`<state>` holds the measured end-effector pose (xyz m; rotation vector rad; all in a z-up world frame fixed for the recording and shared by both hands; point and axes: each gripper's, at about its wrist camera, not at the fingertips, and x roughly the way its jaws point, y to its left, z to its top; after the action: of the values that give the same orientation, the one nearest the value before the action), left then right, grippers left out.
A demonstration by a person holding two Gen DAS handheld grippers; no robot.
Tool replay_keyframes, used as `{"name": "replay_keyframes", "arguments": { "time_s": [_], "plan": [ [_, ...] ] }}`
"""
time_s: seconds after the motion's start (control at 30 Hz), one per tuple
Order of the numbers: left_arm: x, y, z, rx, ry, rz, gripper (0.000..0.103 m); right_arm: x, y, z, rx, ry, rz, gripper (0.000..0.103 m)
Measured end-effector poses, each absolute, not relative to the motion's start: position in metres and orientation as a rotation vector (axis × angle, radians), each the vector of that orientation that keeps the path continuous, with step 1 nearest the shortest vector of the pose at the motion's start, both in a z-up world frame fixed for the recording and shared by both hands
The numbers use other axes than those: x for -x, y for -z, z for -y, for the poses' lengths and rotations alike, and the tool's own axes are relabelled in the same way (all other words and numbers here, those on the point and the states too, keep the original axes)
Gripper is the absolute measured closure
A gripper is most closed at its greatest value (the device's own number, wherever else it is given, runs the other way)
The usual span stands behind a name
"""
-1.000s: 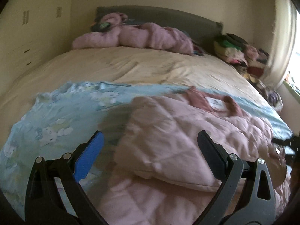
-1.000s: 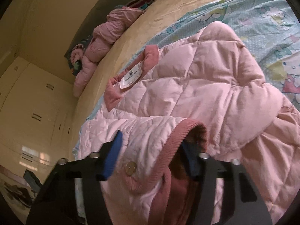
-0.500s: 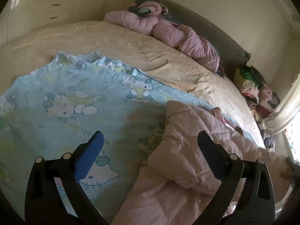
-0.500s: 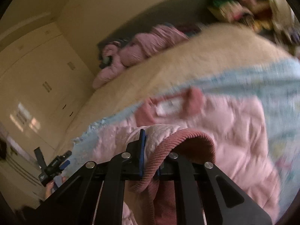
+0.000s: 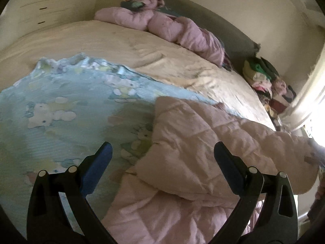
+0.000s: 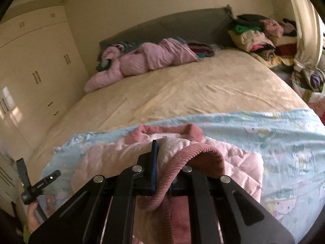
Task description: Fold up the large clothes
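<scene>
right gripper [image 6: 162, 168] fingers pinch the pink jacket's [image 6: 233, 162] ribbed cuff [image 6: 195, 156]; left gripper [image 5: 162, 154] fingers spread, empty, jacket at 4 o'clock.

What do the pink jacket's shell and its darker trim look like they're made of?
Pink jacket: thin quilted padded fabric, probably nylon or polyester, with a slight sheen; stitched diamonds and puffy creases show.
Darker trim, pinched in the right claw: looks like matte corduroy, judging by its parallel ribs.
</scene>
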<state>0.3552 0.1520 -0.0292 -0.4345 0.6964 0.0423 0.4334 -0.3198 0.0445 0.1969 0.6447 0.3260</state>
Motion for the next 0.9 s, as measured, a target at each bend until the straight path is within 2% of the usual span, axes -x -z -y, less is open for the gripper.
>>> {"name": "replay_keyframes", "arguments": {
  "time_s": [0.4, 0.43, 0.47, 0.6, 0.67, 0.73, 0.9],
  "plan": [
    [-0.369, 0.037, -0.099, 0.299, 0.057, -0.712, 0.010, -0.447, 0.001, 0.334, -0.198, -0.261, -0.711, 0.096],
    [-0.370, 0.039, -0.098, 0.293, 0.062, -0.719, 0.013, -0.448, 0.003, 0.334, -0.191, -0.258, -0.715, 0.096],
    [-0.371, 0.040, -0.097, 0.292, 0.065, -0.725, 0.020, -0.448, 0.005, 0.334, -0.189, -0.256, -0.719, 0.096],
    [-0.374, 0.043, -0.095, 0.301, 0.092, -0.734, 0.031, -0.451, 0.012, 0.337, -0.201, -0.255, -0.739, 0.096],
    [-0.374, 0.044, -0.093, 0.309, 0.119, -0.733, 0.041, -0.451, 0.016, 0.339, -0.210, -0.255, -0.745, 0.096],
    [-0.375, 0.045, -0.091, 0.307, 0.126, -0.736, 0.045, -0.452, 0.021, 0.340, -0.219, -0.254, -0.756, 0.096],
    [-0.381, 0.055, -0.088, 0.308, 0.136, -0.784, 0.046, -0.449, 0.031, 0.345, -0.249, -0.254, -0.767, 0.096]
  ]
}}
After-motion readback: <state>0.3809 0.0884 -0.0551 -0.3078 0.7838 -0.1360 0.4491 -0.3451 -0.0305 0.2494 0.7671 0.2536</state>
